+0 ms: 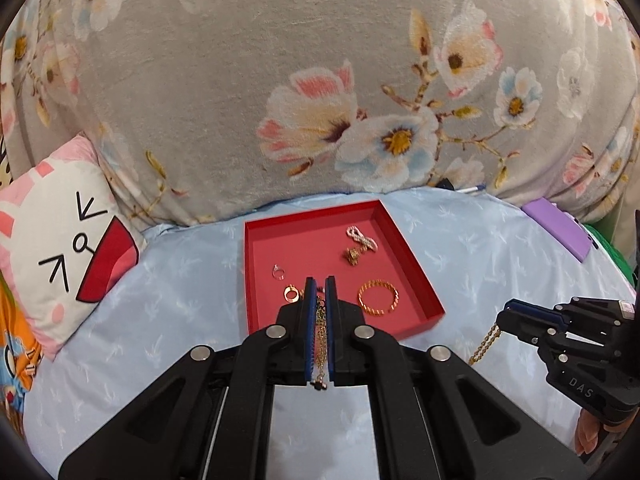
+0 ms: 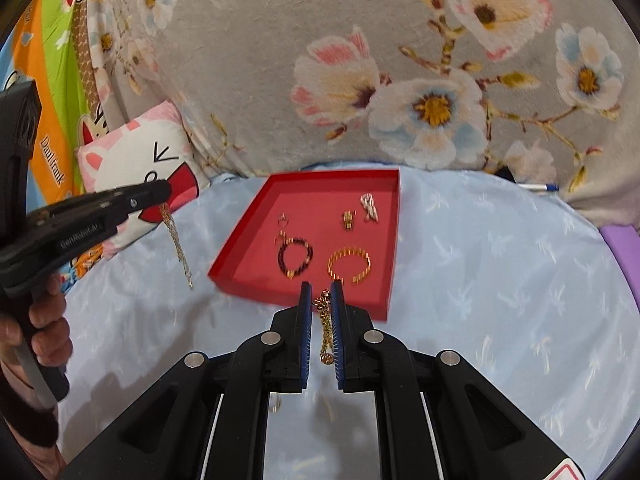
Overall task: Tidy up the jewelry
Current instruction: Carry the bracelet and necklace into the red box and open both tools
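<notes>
Left gripper (image 1: 319, 280) clamps a gold chain (image 1: 321, 334); right gripper (image 2: 320, 285) pinches another chain (image 2: 325, 326); red tray (image 2: 394, 240) beyond.

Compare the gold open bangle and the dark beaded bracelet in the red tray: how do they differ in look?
The gold open bangle is a bright, ribbed metal band with a gap on its near side; the dark beaded bracelet is a closed loop of dark red beads. The bangle lies on the right of the red tray, the bracelet to its left, apart. Both lie flat and are similar in size.
</notes>
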Demonstrator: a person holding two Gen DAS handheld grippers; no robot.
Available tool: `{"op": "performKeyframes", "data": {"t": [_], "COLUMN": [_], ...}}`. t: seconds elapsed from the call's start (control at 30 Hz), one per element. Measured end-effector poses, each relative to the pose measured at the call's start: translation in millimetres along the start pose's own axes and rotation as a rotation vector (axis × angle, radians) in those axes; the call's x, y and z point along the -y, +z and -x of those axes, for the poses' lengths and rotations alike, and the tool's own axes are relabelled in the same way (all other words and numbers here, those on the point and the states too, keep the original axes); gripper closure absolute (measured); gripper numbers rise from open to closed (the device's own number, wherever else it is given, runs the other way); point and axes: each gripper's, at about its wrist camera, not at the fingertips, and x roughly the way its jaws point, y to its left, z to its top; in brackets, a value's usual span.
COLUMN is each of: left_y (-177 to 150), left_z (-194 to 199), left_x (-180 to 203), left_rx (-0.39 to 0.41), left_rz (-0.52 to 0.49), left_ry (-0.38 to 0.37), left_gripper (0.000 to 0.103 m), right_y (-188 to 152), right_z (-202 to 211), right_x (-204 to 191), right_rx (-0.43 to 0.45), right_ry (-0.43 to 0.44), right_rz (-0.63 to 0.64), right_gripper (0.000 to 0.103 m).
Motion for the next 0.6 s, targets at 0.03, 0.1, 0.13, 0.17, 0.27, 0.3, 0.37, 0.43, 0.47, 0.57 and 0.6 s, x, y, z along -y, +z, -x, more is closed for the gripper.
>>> {"op": "performKeyframes", "data": {"t": [0.03, 0.1, 0.13, 0.17, 0.27, 0.3, 0.37, 0.43, 0.47, 0.57, 0.6], "left_y": [6, 17, 22, 27, 43, 47, 54, 60, 61, 63, 63], "left_z": [-6, -19, -25, -30, -54, -61, -77, -97, -106, -136, -147], "left_x": [-1, -4, -6, -7, -11, -12, -15, -18, -19, -23, -24], "left_rx": [0.002, 0.005, 0.007, 0.009, 0.01, 0.007, 0.0, -0.007, -0.015, -0.04, -0.049], "left_rz": [0.001, 0.007, 0.009, 0.01, 0.013, 0.016, 0.02, 0.027, 0.031, 0.04, 0.042], "left_ry": [0.009, 0.018, 0.023, 0.027, 0.052, 0.054, 0.059, 0.068, 0.069, 0.076, 0.077], "left_gripper": [0.1, 0.1, 0.1, 0.1, 0.1, 0.1, 0.1, 0.1, 0.1, 0.1, 0.1], "right_y": [9, 27, 34, 40, 60, 66, 73, 79, 81, 86, 86], "right_z": [-5, -16, -20, -26, -47, -55, -70, -88, -97, -126, -135], "right_x": [1, 1, 1, 1, 3, 4, 6, 10, 13, 22, 25], "right_rx": [0.005, 0.013, 0.016, 0.017, 0.015, 0.012, 0.001, -0.011, -0.018, -0.05, -0.059], "right_ry": [-0.003, -0.012, -0.017, -0.021, -0.039, -0.043, -0.052, -0.06, -0.06, -0.066, -0.072], "right_rz": [-0.001, 0.003, 0.006, 0.008, 0.011, 0.01, 0.003, -0.002, -0.008, -0.027, -0.029], "right_gripper": [0.094, 0.094, 0.094, 0.094, 0.094, 0.094, 0.094, 0.094, 0.094, 0.094, 0.094]}}
